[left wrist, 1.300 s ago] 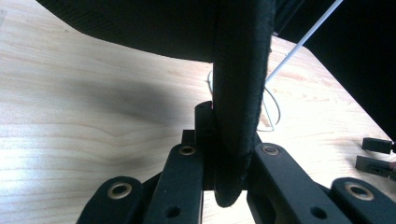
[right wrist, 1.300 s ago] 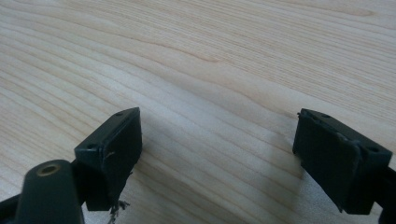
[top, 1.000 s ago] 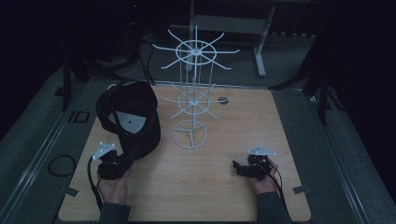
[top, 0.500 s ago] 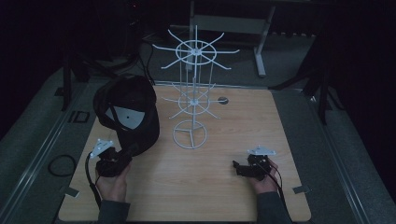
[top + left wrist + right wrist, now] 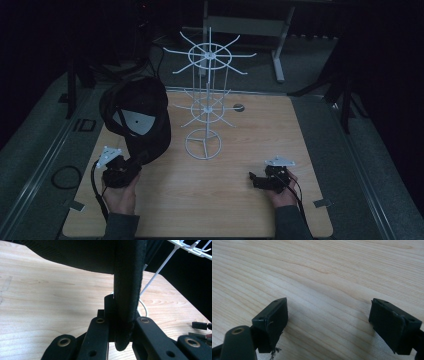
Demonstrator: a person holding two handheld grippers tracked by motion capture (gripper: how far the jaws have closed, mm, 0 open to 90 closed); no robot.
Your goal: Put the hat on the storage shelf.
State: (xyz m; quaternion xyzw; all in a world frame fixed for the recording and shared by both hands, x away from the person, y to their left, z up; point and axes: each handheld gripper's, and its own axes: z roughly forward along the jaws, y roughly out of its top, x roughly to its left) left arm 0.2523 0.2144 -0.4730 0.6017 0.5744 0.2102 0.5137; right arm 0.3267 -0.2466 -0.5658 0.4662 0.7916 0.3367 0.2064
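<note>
While the black cap [image 5: 142,117] is clamped by its brim in the left gripper [image 5: 119,326], just left of the white wire rack [image 5: 207,97], it should be lifted steadily so a hook is met squarely. The right gripper [image 5: 328,322] is held wide open and empty over the wooden table [image 5: 332,270].

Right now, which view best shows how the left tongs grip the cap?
The left gripper view: the cap edge sits pinched between the left tongs. The high view shows the whole cap lifted beside the rack.

Left tool [image 5: 131,167] clamped, right tool [image 5: 256,179] agape
</note>
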